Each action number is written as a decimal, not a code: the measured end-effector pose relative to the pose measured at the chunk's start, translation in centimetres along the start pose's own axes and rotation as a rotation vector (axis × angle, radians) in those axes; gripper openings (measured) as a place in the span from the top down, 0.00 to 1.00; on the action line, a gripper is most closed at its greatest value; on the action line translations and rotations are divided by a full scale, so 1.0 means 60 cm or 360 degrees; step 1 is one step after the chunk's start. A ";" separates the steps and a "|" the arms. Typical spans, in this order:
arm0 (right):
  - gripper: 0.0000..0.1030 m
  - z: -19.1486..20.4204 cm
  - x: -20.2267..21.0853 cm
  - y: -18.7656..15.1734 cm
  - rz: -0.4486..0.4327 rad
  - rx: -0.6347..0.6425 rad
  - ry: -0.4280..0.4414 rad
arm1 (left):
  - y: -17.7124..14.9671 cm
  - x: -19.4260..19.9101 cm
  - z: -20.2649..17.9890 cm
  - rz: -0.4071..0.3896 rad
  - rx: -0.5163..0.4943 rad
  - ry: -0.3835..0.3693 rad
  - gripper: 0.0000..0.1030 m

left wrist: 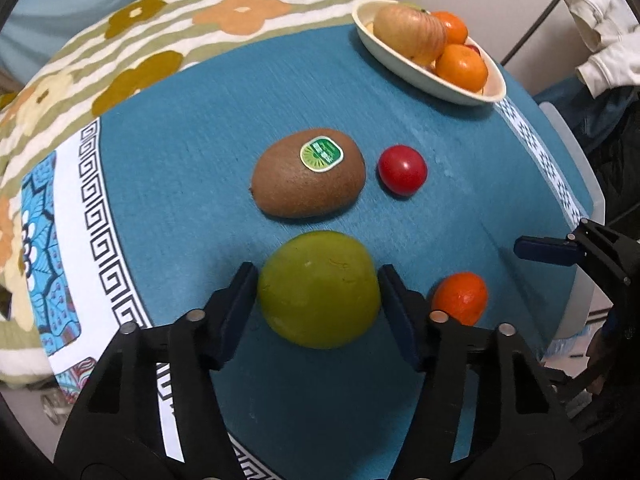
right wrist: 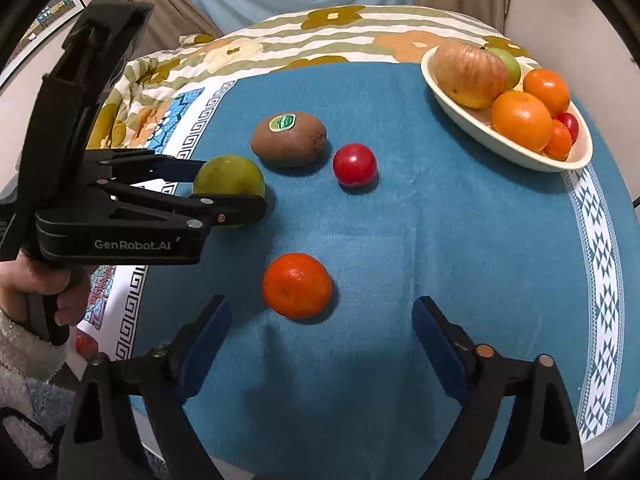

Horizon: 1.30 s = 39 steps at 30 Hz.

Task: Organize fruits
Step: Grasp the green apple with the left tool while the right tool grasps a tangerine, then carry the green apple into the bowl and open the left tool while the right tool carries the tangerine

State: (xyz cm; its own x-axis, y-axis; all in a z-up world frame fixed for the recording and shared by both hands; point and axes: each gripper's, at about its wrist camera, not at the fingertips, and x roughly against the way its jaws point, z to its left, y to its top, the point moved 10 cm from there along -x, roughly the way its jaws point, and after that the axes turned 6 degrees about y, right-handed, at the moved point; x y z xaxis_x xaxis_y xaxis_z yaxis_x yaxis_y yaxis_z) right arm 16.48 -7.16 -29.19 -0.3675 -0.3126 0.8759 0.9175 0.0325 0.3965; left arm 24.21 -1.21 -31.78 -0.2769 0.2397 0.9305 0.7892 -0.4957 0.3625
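My left gripper [left wrist: 318, 280] is shut on a green fruit [left wrist: 319, 289], its pads pressed on both sides; the fruit rests on the blue cloth [left wrist: 200, 160]. It also shows in the right wrist view [right wrist: 229, 178]. A kiwi with a green sticker [left wrist: 309, 173] and a small red fruit [left wrist: 402, 169] lie just beyond. A loose mandarin [right wrist: 297, 285] lies right of the green fruit. My right gripper [right wrist: 322, 316] is open, its fingers a little short of the mandarin. A cream oval bowl [right wrist: 500, 140] at the far right holds an apple, mandarins and small red fruits.
A flowered blanket [right wrist: 320, 36] lies behind the blue cloth. The cloth's patterned white border [right wrist: 600, 240] runs along the right edge and also along the left. A white garment [left wrist: 600, 40] hangs at the far right.
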 end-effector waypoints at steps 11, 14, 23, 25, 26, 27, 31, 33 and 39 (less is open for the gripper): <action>0.33 0.006 -0.016 -0.001 0.0026 -0.0002 0.0017 | -0.001 -0.001 -0.001 0.0008 -0.0035 -0.0012 0.40; 0.38 0.009 -0.021 0.002 0.0039 0.0004 0.0029 | -0.003 0.000 0.001 0.0009 -0.0046 0.0004 0.40; 0.56 0.009 -0.029 0.003 0.0057 -0.0001 0.0048 | -0.006 0.002 0.004 0.0008 -0.0032 0.0000 0.40; 0.60 0.014 -0.029 0.003 0.0056 0.0009 0.0061 | -0.006 0.002 0.005 0.0008 -0.0028 0.0001 0.40; 0.64 0.018 -0.031 0.007 0.0054 0.0015 0.0071 | -0.007 0.002 0.006 0.0008 -0.0024 0.0003 0.40; 0.64 0.019 -0.031 0.007 0.0053 0.0025 0.0060 | -0.007 0.002 0.006 0.0008 -0.0023 0.0005 0.40; 0.64 0.021 -0.035 0.009 0.0050 0.0021 0.0064 | -0.010 0.005 0.009 0.0009 -0.0017 0.0012 0.40; 0.64 0.019 -0.033 0.008 0.0046 0.0017 0.0058 | -0.011 0.006 0.010 0.0009 -0.0015 0.0019 0.40; 0.64 0.017 -0.021 0.012 0.0027 0.0026 0.0052 | -0.010 0.018 0.013 -0.0006 -0.0003 0.0035 0.40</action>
State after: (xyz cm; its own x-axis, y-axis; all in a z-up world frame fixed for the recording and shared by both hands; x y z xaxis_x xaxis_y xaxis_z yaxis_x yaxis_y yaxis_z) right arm 17.48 -5.79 -29.74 -0.3462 -0.3428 0.8733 0.9210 0.0533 0.3860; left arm 23.89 -0.01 -31.01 -0.2922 0.2230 0.9300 0.7870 -0.4964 0.3663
